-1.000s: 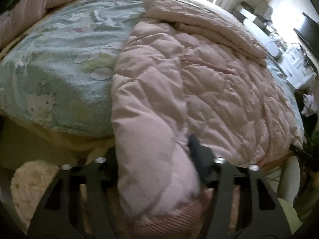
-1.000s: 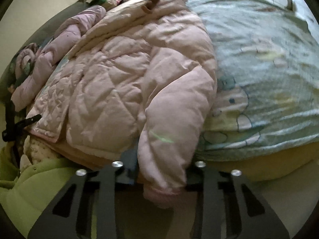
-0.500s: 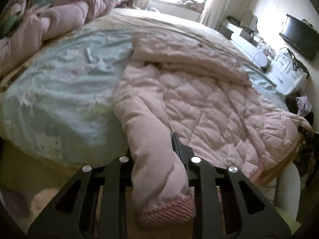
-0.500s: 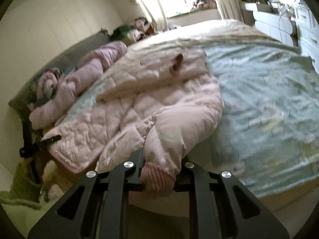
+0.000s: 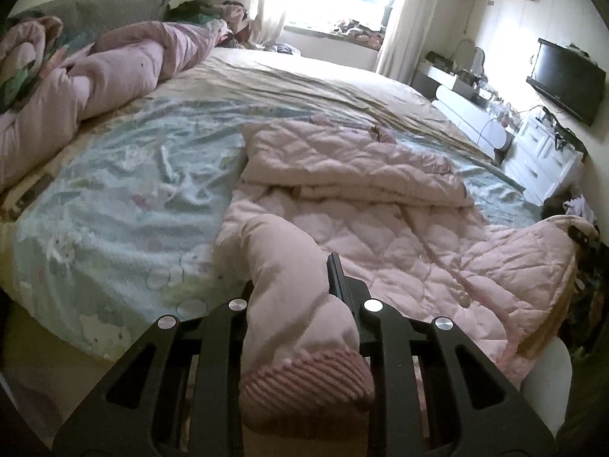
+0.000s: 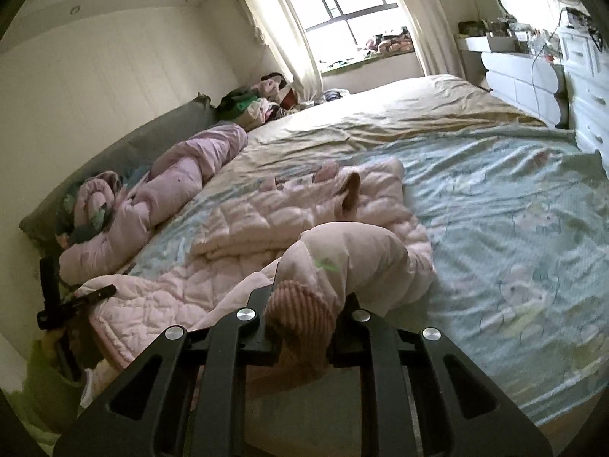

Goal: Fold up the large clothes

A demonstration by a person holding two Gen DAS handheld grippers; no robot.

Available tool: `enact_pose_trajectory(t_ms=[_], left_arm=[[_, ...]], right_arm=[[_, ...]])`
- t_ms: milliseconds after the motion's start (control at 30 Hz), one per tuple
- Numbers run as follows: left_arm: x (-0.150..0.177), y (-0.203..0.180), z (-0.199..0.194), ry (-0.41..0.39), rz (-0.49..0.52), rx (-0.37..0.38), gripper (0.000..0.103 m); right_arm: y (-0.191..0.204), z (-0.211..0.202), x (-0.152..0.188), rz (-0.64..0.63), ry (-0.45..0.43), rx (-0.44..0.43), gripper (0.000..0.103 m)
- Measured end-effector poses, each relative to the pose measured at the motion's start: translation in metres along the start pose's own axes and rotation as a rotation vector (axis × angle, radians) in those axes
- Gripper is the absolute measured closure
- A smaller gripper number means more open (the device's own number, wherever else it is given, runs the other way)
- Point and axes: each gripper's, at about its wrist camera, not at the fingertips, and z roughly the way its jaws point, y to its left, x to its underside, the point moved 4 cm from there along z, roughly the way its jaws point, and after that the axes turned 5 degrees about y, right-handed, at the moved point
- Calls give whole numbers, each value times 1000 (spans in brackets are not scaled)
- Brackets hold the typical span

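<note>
A pink quilted puffer coat [image 5: 380,205] lies spread on the bed, its hood end folded over at the far side. My left gripper [image 5: 293,278] is shut on one sleeve [image 5: 289,285], whose ribbed cuff [image 5: 304,388] hangs toward the camera. My right gripper [image 6: 310,289] is shut on the other sleeve [image 6: 354,251], with its ribbed cuff [image 6: 300,308] bunched between the jaws. The coat also shows in the right wrist view [image 6: 274,221]. Both sleeves are lifted above the coat's body.
The bed has a pale green printed blanket [image 5: 125,198] and a beige sheet [image 6: 380,114] beyond. A rolled pink duvet [image 5: 95,76] lies along the headboard side. White drawers [image 6: 586,87] and a TV [image 5: 567,76] stand by the wall. The left gripper shows at the bed edge in the right wrist view [image 6: 72,301].
Both grippers have risen and tilted up with the sleeves held, lifting them off the bed edge. The views now take in the whole bed and the room.
</note>
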Motion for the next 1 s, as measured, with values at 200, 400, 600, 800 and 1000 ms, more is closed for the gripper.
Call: enact_pose_trajectory(t_ms=[200,400,600,800,1000], left_arm=[[-23,-5,1,-22,25,-4,87],[-43,-5,4,-38,31,1,87],[-66,-1,9,-58,22,9,87],[-94,1,15,-77,23,5,87],[-119,3,23,-83,24,2,87]], right_arm=[[0,6,-23,-4,-28,2,88],[-4,14,-45,14,-50,1,88],[-8,24,-71,28,-75,17,88],[-14,37,-95,51,-97,33,88],[-23,55,-120,79,-107,44,88]])
